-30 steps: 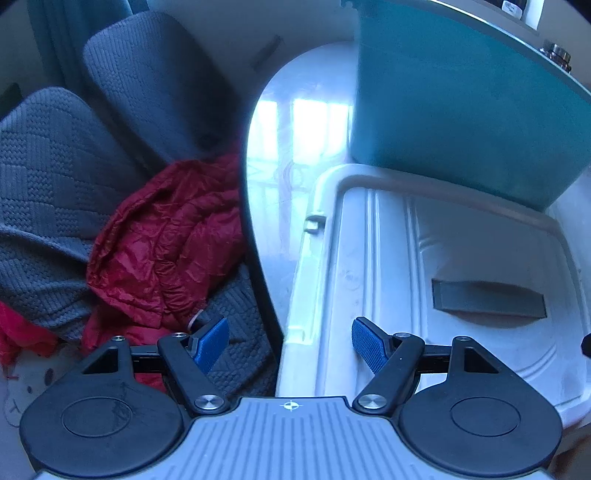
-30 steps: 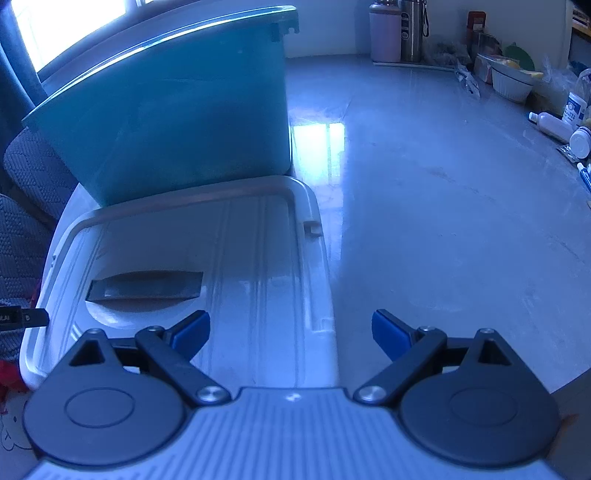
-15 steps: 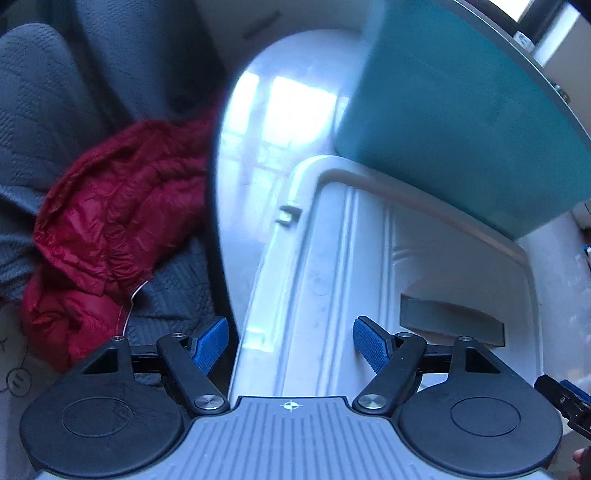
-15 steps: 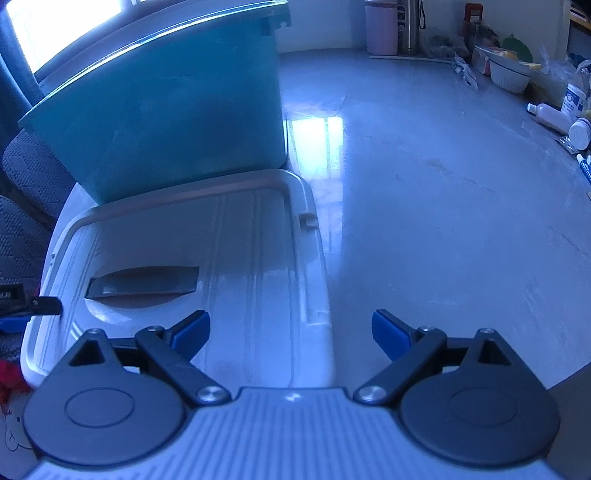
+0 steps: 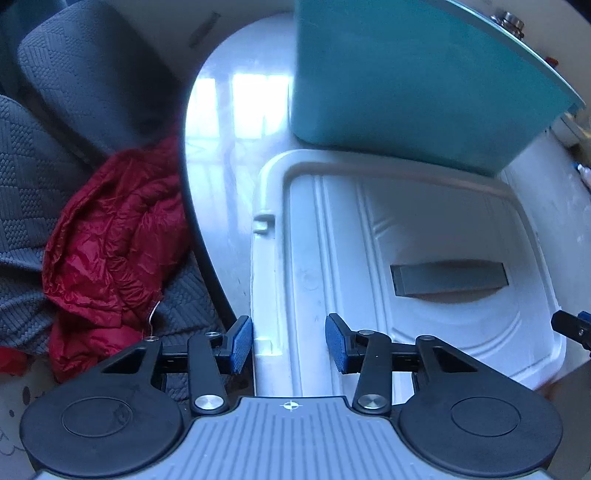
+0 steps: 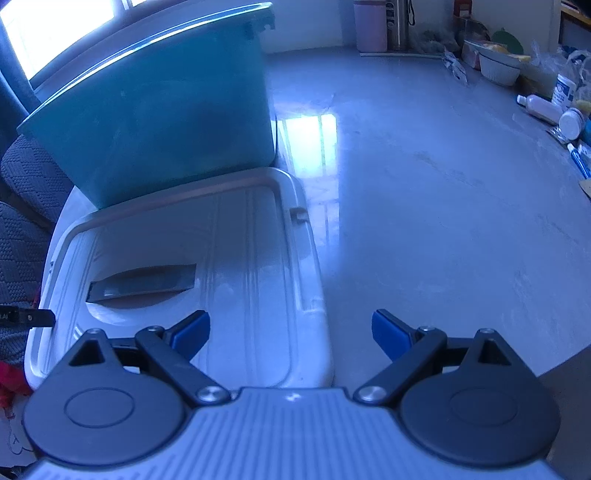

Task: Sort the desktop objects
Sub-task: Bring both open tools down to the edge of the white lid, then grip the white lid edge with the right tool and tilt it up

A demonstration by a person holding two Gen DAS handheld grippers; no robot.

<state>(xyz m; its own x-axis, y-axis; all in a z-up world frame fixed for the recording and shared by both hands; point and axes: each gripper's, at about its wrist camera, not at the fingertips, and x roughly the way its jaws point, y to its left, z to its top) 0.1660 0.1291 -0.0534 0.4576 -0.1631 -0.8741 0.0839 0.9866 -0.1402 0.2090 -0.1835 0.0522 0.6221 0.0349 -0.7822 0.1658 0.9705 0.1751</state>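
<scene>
A white plastic lid [image 5: 406, 240] with a grey handle slot [image 5: 448, 278] lies flat on the table in front of a teal bin [image 5: 406, 81]. My left gripper [image 5: 289, 345] is open, its fingers either side of the lid's left rim at the near corner. My right gripper [image 6: 291, 338] is open and empty, its fingers either side of the lid's [image 6: 184, 258] right rim near the front corner. The teal bin [image 6: 159, 122] stands upright behind the lid. The left gripper's tip shows in the right wrist view [image 6: 29, 317].
Grey chairs [image 5: 92, 74] and a red jacket [image 5: 114, 243] lie left of the table edge. Bottles, a bowl [image 6: 498, 68], tubes and packets crowd the far right of the grey tabletop [image 6: 443, 221]. A pink cup [image 6: 369, 26] and a metal flask stand at the back.
The left gripper swung about and closed in on the lid's left rim, its fingers narrowing a little. The right gripper shifted slightly forward over the lid's right rim.
</scene>
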